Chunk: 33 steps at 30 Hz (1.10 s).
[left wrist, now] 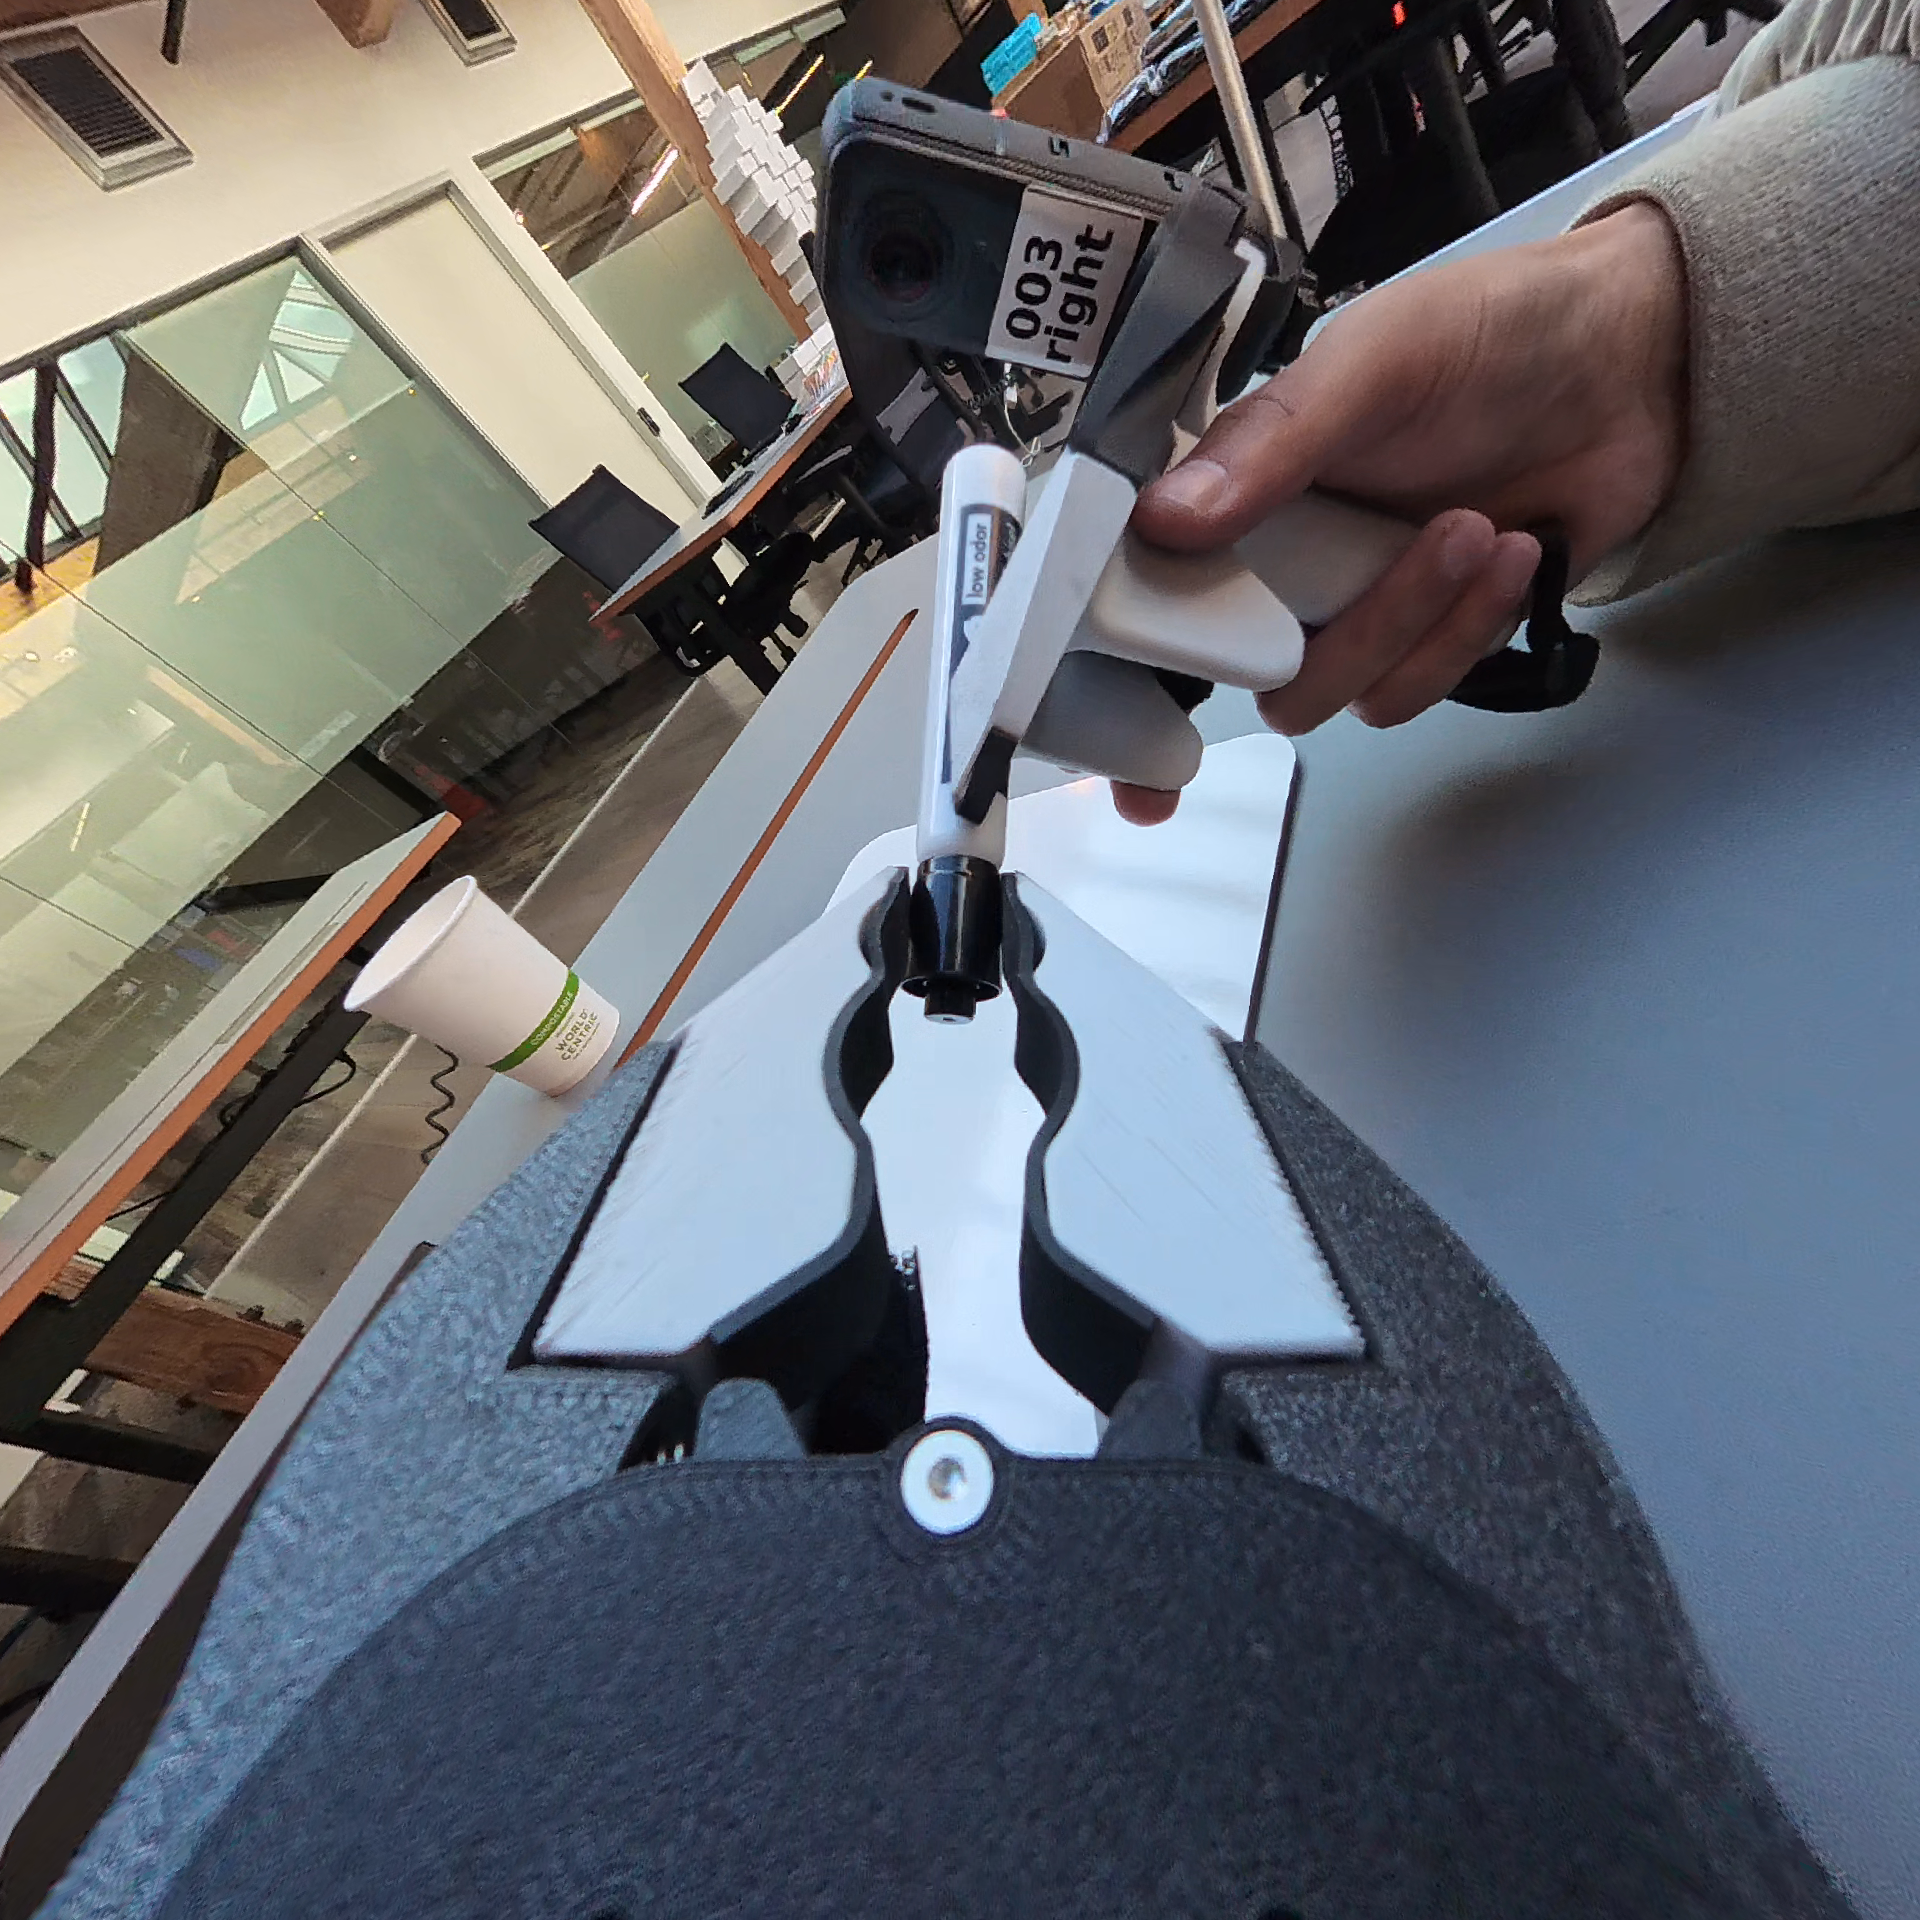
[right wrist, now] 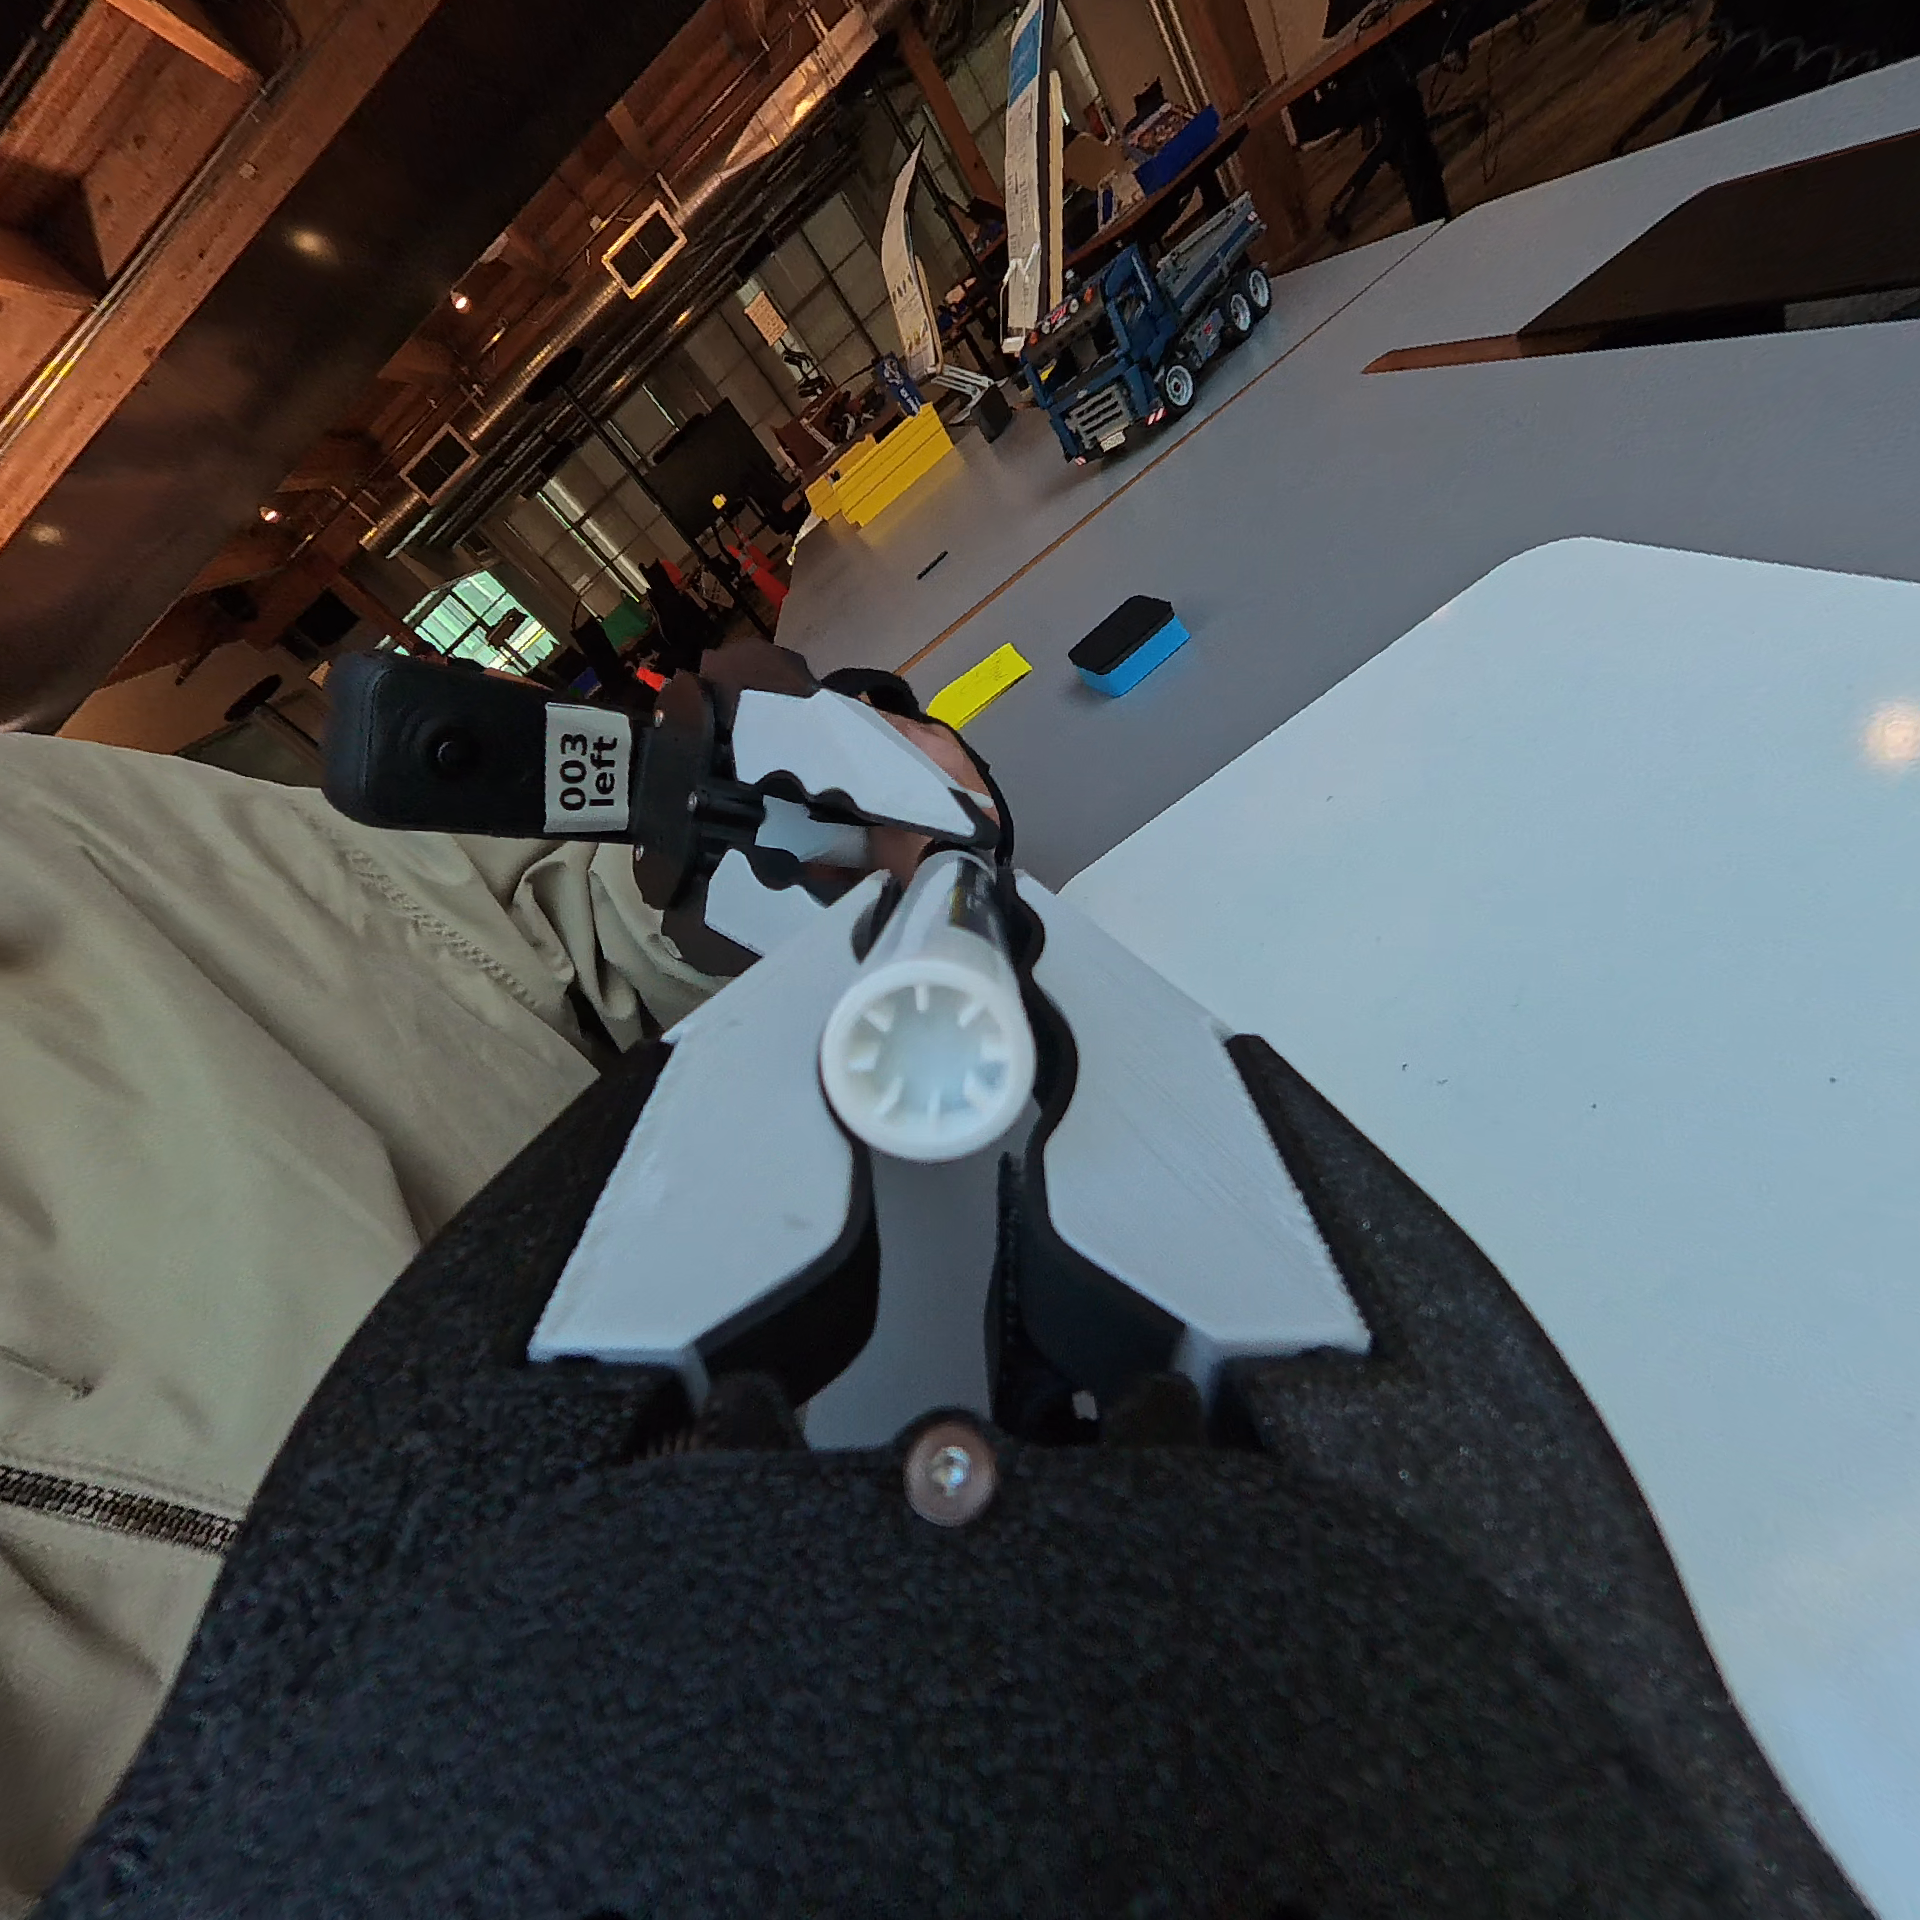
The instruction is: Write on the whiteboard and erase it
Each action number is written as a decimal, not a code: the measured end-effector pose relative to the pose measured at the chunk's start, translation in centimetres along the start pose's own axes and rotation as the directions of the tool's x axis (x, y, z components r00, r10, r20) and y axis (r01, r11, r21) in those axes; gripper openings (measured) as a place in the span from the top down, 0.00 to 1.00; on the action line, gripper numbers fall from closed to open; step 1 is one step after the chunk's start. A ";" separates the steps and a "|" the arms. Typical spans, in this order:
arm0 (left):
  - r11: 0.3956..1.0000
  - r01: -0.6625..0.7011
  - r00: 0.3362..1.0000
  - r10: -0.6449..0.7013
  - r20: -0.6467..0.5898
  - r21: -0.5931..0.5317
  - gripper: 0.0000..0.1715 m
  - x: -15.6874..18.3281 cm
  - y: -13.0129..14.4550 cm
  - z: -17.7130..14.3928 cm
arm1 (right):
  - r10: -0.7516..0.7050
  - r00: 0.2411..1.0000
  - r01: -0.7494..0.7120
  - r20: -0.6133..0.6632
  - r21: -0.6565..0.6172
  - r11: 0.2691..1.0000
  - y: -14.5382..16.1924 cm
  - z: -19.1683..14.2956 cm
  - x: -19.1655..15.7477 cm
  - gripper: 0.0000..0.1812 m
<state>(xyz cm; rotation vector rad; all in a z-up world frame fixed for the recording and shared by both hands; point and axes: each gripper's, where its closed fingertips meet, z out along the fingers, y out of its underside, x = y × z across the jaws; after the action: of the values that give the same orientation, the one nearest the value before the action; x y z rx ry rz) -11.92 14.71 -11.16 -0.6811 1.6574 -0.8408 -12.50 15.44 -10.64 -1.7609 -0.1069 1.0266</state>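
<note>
A white marker [left wrist: 971, 623] with a black cap [left wrist: 951, 935] is held in the air between both grippers, above a white board [left wrist: 1143, 831]. My left gripper [left wrist: 954, 920] is shut on the black cap, which sits against the end of the barrel. My right gripper [left wrist: 982, 790], held by a hand [left wrist: 1455, 468], is shut on the white barrel. In the right wrist view the marker's butt end [right wrist: 930, 1055] faces the camera between the right gripper's [right wrist: 940, 904] jaws. The left gripper [right wrist: 977, 821] meets the marker's far end there; the cap is hidden.
A white paper cup [left wrist: 488, 992] stands on the grey table to the left. A blue and black eraser [right wrist: 1127, 644] and a yellow note [right wrist: 982, 681] lie beyond the white board [right wrist: 1558, 935]. A blue toy truck [right wrist: 1143, 343] and yellow blocks [right wrist: 883, 468] stand farther back.
</note>
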 end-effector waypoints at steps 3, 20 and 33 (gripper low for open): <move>0.998 -0.057 0.998 0.058 0.002 -0.013 0.90 0.5 0.0 0.2 | -0.007 1.000 0.007 -0.001 -0.006 1.000 0.4 -0.2 0.1 0.90; 0.999 -0.027 0.997 0.026 -0.075 -0.024 0.90 1.8 -0.7 0.1 | 0.049 0.993 -0.043 0.110 -0.053 0.998 1.2 -1.3 -0.7 0.91; 0.999 0.041 0.992 -0.044 -0.122 -0.024 0.90 2.3 -0.5 0.0 | 0.013 0.996 -0.005 0.090 -0.091 0.996 1.6 -1.6 -0.6 0.90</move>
<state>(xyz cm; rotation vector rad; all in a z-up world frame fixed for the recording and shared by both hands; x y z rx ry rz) -12.45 12.64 -12.08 -0.6935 1.7694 -0.9121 -12.44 13.28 -11.41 -1.7975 -0.2053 1.1237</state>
